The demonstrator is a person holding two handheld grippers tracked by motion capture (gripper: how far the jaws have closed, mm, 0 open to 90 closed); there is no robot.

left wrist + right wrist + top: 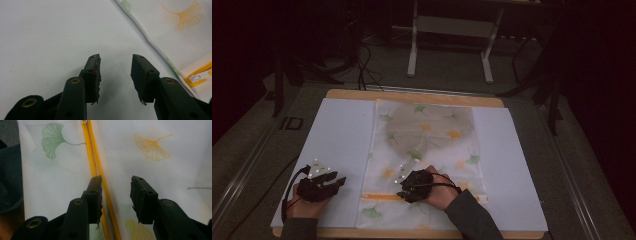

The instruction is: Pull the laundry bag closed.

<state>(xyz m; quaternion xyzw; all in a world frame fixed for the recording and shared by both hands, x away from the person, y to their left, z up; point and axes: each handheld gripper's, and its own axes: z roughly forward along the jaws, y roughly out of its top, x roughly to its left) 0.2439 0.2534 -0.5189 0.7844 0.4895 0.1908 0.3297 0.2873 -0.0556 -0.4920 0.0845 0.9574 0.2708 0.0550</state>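
A white mesh bag (427, 160) printed with green and orange ginkgo leaves lies flat in the middle of the table, with a dark round shape showing through its far half. A yellow zipper (382, 196) runs across its near end. My right gripper (404, 190) hovers low over that end, open. In the right gripper view the zipper (96, 160) runs beside the left jaw and into the gap of my right gripper (116, 183). My left gripper (339, 181) rests to the left of the bag, open and empty. In the left gripper view my left gripper (116, 62) is over bare white sheet, with the bag's corner (180, 37) and zipper pull (197, 78) to its right.
A white sheet (339, 135) covers the wooden table (412, 96) under the bag. Beyond the table a white frame stand (449, 30) stands on the dark floor. A person's hands and a dark sleeve (472, 217) come in from the near edge.
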